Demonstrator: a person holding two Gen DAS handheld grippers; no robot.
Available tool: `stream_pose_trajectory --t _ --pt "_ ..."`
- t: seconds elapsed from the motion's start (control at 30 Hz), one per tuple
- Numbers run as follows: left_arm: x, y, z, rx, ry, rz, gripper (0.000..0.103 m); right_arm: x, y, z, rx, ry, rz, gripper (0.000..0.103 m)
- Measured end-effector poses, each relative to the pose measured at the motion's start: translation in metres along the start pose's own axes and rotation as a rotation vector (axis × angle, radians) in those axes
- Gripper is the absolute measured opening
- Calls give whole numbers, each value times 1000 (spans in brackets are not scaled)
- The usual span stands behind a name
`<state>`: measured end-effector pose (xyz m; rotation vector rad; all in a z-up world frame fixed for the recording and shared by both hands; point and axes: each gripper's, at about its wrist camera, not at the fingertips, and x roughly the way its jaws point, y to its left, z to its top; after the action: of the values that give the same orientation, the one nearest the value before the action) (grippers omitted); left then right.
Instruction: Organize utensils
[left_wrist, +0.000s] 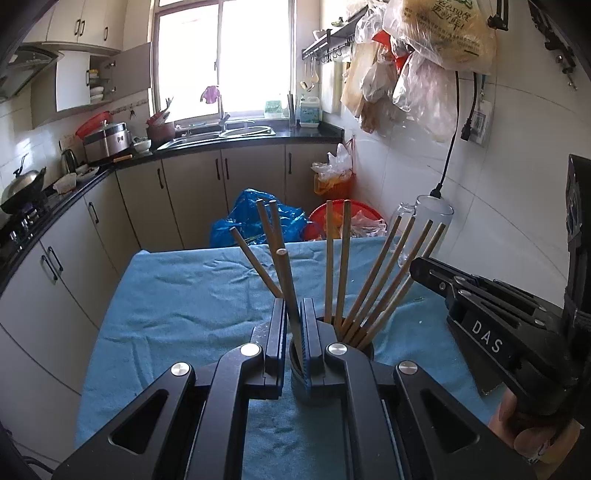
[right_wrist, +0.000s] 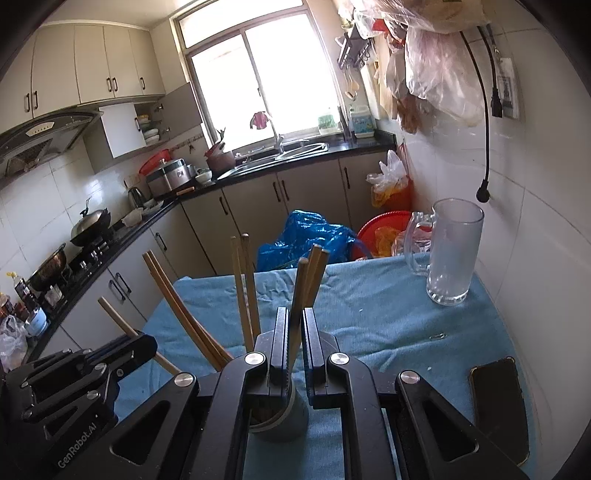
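Holder (left_wrist: 365, 349) half-hidden behind tool (left_wrist: 294, 321)

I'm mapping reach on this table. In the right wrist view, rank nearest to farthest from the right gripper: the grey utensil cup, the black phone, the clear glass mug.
1. Grey utensil cup: directly under the right gripper, which is shut on a wooden chopstick.
2. Black phone: lying flat, low right on the blue cloth.
3. Clear glass mug: upright at the far right edge.

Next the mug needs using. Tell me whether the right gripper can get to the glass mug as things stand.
Probably not yet: the right gripper is shut on a chopstick over the holder. The path to the glass mug across the blue cloth looks free.
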<state>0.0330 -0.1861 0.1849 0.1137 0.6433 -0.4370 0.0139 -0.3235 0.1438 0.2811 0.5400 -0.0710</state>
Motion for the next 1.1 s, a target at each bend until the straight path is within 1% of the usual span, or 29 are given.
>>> stream_pose_trajectory --t 0.23,0.27,0.33,0.37,0.4,0.43,0.47,0.5,0.53,0.63,0.7,0.83,0.9,0.93,1.0,1.07,1.1 --pt "0 3 2 -14 13 -4 7 -1 -3 0 18 -5 12 8" --pt "-1 3 2 -15 11 0 7 -2 -4 1 22 -7 15 11" --pt "-4 2 2 -20 2 5 7 -3 -5 2 32 -8 25 25" --pt "-8 3 3 -20 -2 4 9 -5 -6 3 35 -13 26 35" --pt "-10 2 3 -21 -5 2 14 -8 -6 4 39 -24 24 41" --pt "-14 3 3 -24 -12 1 18 -12 -6 6 40 -36 20 42" --pt "-20 3 4 -27 -24 3 27 -16 -6 7 40 -44 17 42" --pt "-25 3 3 -29 -33 5 32 -21 -6 8 43 -50 18 42" --pt "-31 3 3 -30 -44 7 34 -25 -6 9 46 -55 19 43" --pt "-52 5 1 -40 -62 8 39 -43 -6 11 56 -78 16 49" --pt "-66 6 -3 -49 -70 5 45 -56 -6 11 59 -92 15 52" --pt "-98 12 -20 -66 -92 18 52 -82 -3 3 52 -104 15 57" --pt "-115 15 -32 -80 -108 32 61 -95 -2 -7 38 -103 6 62" --pt "-124 17 -40 -89 -116 37 64 -101 -1 -12 32 -101 3 63" --pt "-138 20 -54 -101 -126 40 74 -112 0 -24 22 -98 -5 67" --pt "-155 23 -70 -110 -146 63 79 -122 0 -38 18 -95 -12 69" --pt "-162 24 -76 -110 -156 77 83 -127 0 -45 15 -91 -16 70"
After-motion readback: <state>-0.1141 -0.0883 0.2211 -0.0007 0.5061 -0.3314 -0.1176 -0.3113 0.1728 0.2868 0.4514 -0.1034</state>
